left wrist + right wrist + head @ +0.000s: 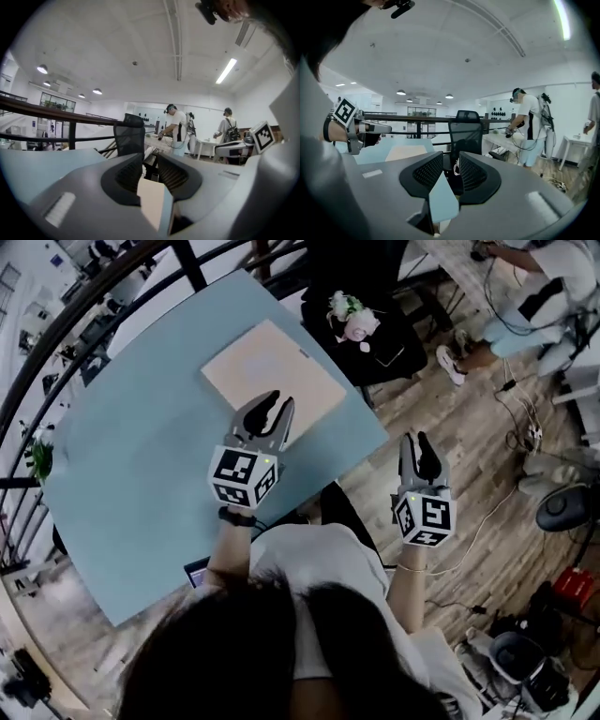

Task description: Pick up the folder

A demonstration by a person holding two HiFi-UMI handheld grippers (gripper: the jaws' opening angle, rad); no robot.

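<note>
The folder [272,371] is a flat beige sheet lying on the far part of the light blue table [141,474]. My left gripper [269,409] hovers over the folder's near edge, its jaws a little apart with nothing between them. In the left gripper view the folder [152,201] shows below the gap of the left gripper [150,161]. My right gripper [419,448] hangs off the table's right side over the wooden floor, jaws slightly apart and empty. The right gripper view has the right gripper [451,161] above the table's corner [443,201], with the folder [405,151] farther left.
A black chair [366,324] carrying a small bunch of flowers [352,315] stands just beyond the table's far right corner. A dark railing [56,343] runs along the table's left and far sides. Cables and gear [544,502] litter the floor at the right. People stand at desks in the background [176,129].
</note>
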